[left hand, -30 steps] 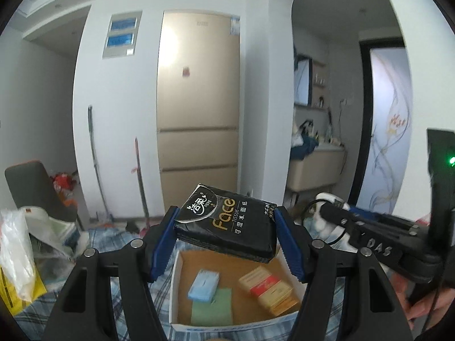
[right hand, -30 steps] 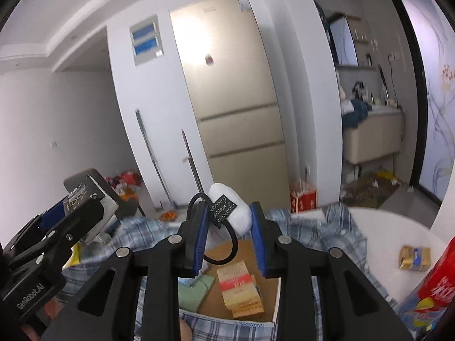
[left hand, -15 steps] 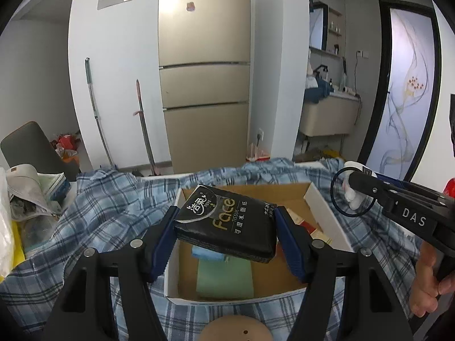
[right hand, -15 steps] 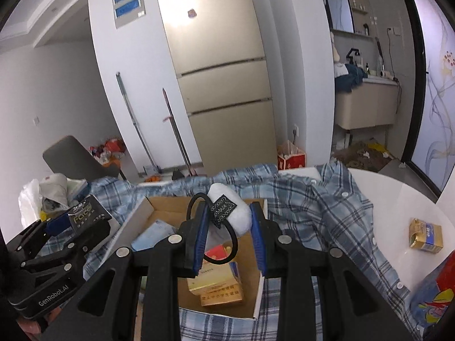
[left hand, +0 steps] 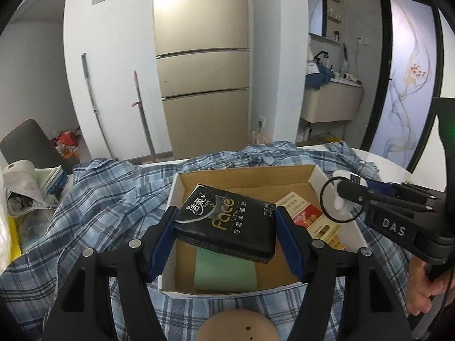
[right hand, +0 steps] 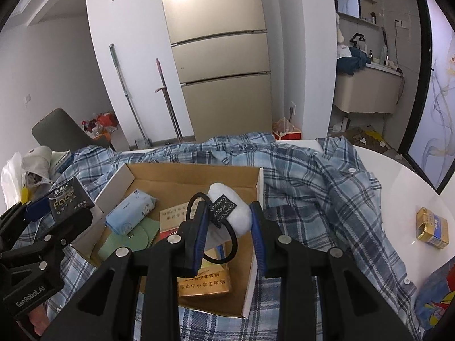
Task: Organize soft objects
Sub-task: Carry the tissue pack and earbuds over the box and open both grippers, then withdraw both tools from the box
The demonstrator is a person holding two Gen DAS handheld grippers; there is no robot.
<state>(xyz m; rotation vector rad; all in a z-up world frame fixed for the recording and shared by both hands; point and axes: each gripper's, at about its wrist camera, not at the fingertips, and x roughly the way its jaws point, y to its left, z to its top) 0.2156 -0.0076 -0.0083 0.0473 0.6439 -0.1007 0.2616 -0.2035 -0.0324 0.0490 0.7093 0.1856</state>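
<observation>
My left gripper (left hand: 224, 224) is shut on a black "Face" tissue pack (left hand: 227, 221) and holds it over the left half of an open cardboard box (left hand: 244, 174). My right gripper (right hand: 229, 218) is shut on a white fluffy hair tie with a black elastic loop (right hand: 233, 213), above the box's right side (right hand: 257, 187). The box holds a light blue tissue packet (right hand: 130, 216), a green pouch (left hand: 224, 270) and red-and-yellow cartons (left hand: 310, 218). The right gripper also shows in the left wrist view (left hand: 341, 199), and the left gripper in the right wrist view (right hand: 54, 207).
The box sits on a blue plaid shirt (right hand: 321, 196) spread over a white round table (right hand: 398, 182). A small yellow-blue carton (right hand: 432, 227) and a red-blue bag (right hand: 438, 292) lie at the right. Bags and papers (left hand: 25, 187) pile at the left.
Both grippers have come down and closer over the box, each still holding its object. The view has tilted from the room toward the table.
</observation>
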